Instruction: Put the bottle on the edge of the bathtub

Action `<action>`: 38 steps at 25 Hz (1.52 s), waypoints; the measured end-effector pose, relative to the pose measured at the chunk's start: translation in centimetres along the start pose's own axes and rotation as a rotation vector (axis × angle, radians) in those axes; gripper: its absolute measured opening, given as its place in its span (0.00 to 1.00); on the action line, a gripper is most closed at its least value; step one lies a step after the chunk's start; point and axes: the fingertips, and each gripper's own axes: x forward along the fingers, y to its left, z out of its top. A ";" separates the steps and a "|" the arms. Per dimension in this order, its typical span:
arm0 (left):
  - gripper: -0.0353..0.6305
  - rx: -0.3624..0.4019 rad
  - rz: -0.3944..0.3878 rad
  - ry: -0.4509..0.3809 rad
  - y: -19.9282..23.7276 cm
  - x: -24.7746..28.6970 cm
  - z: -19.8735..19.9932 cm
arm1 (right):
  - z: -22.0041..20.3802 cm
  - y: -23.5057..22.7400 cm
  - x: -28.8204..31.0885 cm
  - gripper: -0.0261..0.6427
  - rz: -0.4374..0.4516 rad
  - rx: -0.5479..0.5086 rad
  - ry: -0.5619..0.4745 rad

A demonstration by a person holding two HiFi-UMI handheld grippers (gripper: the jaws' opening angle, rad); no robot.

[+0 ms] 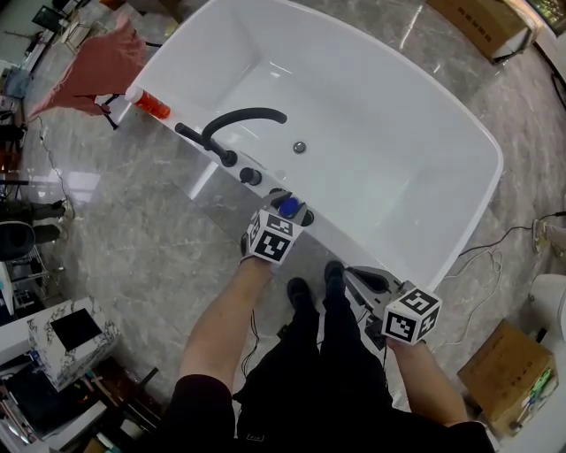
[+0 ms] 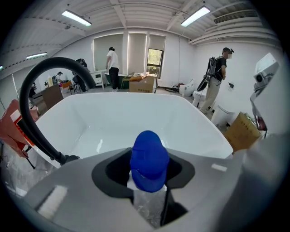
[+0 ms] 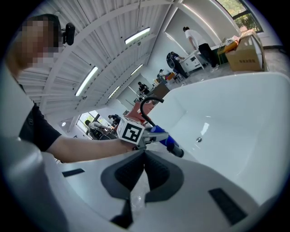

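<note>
A clear bottle with a blue cap point(image 1: 288, 208) stands upright at the near rim of the white bathtub point(image 1: 492, 152), just right of the black faucet point(image 1: 232, 125). My left gripper point(image 1: 286, 214) is shut on it. In the left gripper view the blue cap point(image 2: 149, 159) rises between the dark pads, and the tub's basin point(image 2: 136, 118) lies beyond. My right gripper point(image 1: 368, 283) hangs lower right, outside the tub above the floor, its jaws shut with nothing in them point(image 3: 144, 174). The right gripper view shows the left gripper with the blue cap point(image 3: 164, 137).
An orange bottle point(image 1: 149, 103) lies on the tub's left corner beside a red cloth point(image 1: 93, 64). Black knobs point(image 1: 250, 175) sit on the rim near the faucet. Cardboard boxes point(image 1: 485, 22) point(image 1: 508, 372) and cables point(image 1: 495, 252) lie on the marble floor. People stand far off point(image 2: 112, 61).
</note>
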 end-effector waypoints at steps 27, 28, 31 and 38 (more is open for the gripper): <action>0.37 -0.026 0.002 -0.004 -0.3 -0.9 0.9 | -0.3 0.8 -1.0 0.06 0.001 -0.004 -0.007; 0.37 -0.027 0.002 -0.012 -0.4 -1.3 1.2 | 0.0 1.0 -1.1 0.06 0.004 -0.010 -0.010; 0.37 -0.030 0.001 -0.037 -0.6 -2.8 2.5 | 1.1 1.8 -1.1 0.06 0.014 -0.029 -0.017; 0.37 -0.096 0.027 -0.154 -0.9 -8.0 6.1 | 5.0 3.6 -1.5 0.06 0.024 -0.104 -0.049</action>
